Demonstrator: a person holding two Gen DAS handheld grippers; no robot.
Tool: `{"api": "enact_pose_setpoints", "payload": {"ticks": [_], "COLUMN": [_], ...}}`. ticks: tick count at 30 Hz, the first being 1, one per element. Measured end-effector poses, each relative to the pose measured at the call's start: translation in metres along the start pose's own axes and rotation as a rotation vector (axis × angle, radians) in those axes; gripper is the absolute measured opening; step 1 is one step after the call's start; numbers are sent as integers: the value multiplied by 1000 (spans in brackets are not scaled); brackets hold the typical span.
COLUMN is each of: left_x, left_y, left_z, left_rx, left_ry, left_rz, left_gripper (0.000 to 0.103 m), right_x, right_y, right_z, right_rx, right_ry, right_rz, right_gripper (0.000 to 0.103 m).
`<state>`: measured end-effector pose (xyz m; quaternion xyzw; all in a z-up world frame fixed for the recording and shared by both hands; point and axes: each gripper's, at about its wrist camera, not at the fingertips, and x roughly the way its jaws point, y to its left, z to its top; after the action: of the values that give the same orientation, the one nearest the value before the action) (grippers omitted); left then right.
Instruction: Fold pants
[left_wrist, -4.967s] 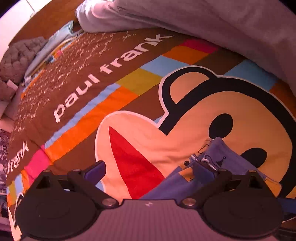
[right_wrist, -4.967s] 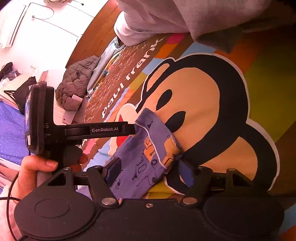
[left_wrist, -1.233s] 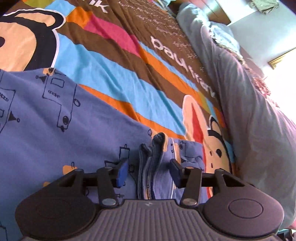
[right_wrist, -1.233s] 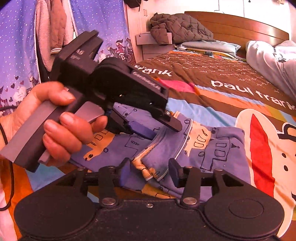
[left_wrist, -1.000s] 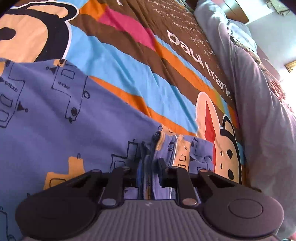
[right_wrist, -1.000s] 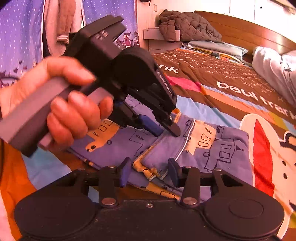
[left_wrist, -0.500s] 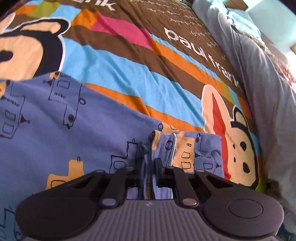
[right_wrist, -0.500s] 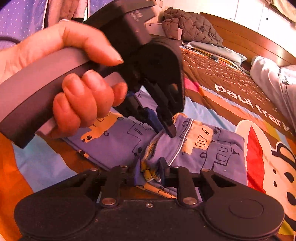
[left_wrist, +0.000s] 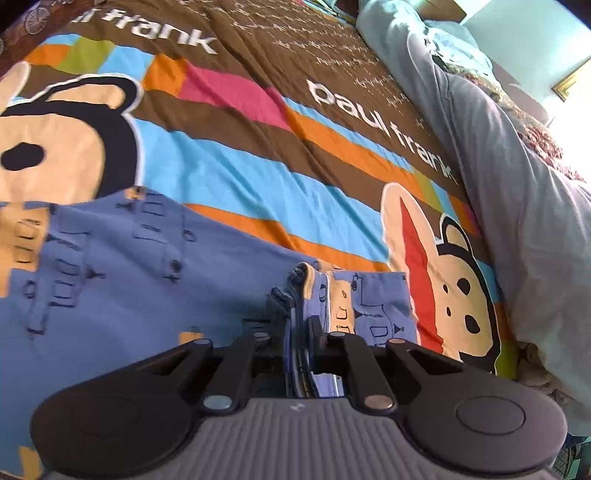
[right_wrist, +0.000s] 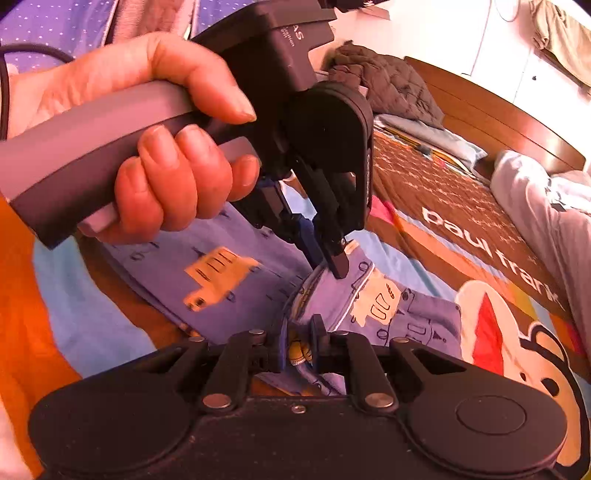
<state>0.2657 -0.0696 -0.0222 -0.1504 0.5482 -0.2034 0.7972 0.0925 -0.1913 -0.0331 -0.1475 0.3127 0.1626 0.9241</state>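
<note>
The blue pants (left_wrist: 110, 280) with truck prints lie on the colourful bedspread (left_wrist: 258, 147). My left gripper (left_wrist: 300, 332) is shut on a bunched fold of the pants' edge. In the right wrist view my right gripper (right_wrist: 297, 338) is shut on another bunched edge of the pants (right_wrist: 221, 269), close beside the left gripper (right_wrist: 328, 262), which a hand holds just above and behind it. Both pinch points sit close together on the same gathered part of the cloth.
A grey quilt (left_wrist: 517, 184) is heaped along the right side of the bed. A dark puffy jacket (right_wrist: 388, 85) lies by the wooden headboard (right_wrist: 498, 122). A pillow and folded cloth (right_wrist: 436, 144) lie near it.
Both grippers have closed on the bunched pants edge; they stood open around it a second ago. The left gripper has risen slightly with the cloth.
</note>
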Motion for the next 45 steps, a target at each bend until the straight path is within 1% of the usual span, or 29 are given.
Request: {"api": "enact_pose_setpoints", "payload": {"ticks": [5,8,12,15,17,19,20,21,22,23,25,26,27,28,30,31,32,33,35,36,37,38,39,40,41,42,43,44,45], "left_x": [-19,-30,-43,-43,-38,-35,-36,-38,-42,-46,-57,-64,-69,-72,-74,-71,-65,-57,-38,-28,-24,-25,-27,-29,-29,-29,-30,-31,-34], "left_y": [31,49,68,83,89,97,101,103,104,105,101,97,91,84,67,59,52,46,41,44,49,52,55,56,56,56,55,54,52], "left_z": [3,3,2,-1,-5,-10,-12,-14,-16,-18,-24,-28,-31,-34,-39,-41,-43,-44,-49,-51,-54,-59,-63,-66,-68,-68,-68,-68,-69], "left_rx": [-25,-23,-16,-9,-1,-6,-13,-19,-23,-24,-21,-11,2,19,68,91,119,150,181,177,180,194,200,211,229,246,254,255,248], "left_ry": [-1,7,-11,-18,-22,-32,-46,-60,-72,-88,-144,-187,-220,-253,-299,-305,-300,-290,-258,-230,-226,-250,-267,-272,-272,-267,-263,-260,-261], "left_rz": [7,35,51,61,58,39,27,17,13,21,60,80,95,107,105,108,121,152,250,304,319,304,297,299,303,310,316,325,336], "left_gripper": [9,9,9,10,11,14,18,25,29,36,50,59,63,63,70,72,74,74,74,71,72,72,72,72,72,72,73,74,77], "right_x": [4,9,16,25,35,41,40,36,29,22,3,-5,-9,-9,2,9,19,27,52,65,76,87,98,107,110,108,105,101,93], "right_y": [15,29,47,60,67,69,66,61,53,46,24,10,-5,-22,-52,-69,-88,-101,-120,-125,-128,-129,-127,-127,-130,-137,-145,-150,-154], "right_z": [16,26,37,41,39,36,35,33,31,29,20,16,12,10,8,8,10,10,14,16,16,15,14,9,4,-3,-7,-9,-10], "right_rx": [31,35,36,28,21,21,33,50,70,85,108,114,117,121,149,181,225,258,301,311,312,294,251,196,173,188,223,247,255], "right_ry": [-3,-2,-4,9,37,58,56,50,44,35,-7,-21,-24,-12,35,43,33,26,34,43,52,68,96,119,117,97,92,95,92], "right_rz": [64,106,154,173,182,193,207,221,226,221,167,106,29,-49,-165,-196,-198,-182,-118,-82,-56,-47,-77,-135,-167,-177,-187,-211,-257], "right_gripper": [13,13,13,13,13,18,20,25,34,40,69,74,79,80,80,80,80,80,82,82,82,82,82,83,87,97,98,97,90]}}
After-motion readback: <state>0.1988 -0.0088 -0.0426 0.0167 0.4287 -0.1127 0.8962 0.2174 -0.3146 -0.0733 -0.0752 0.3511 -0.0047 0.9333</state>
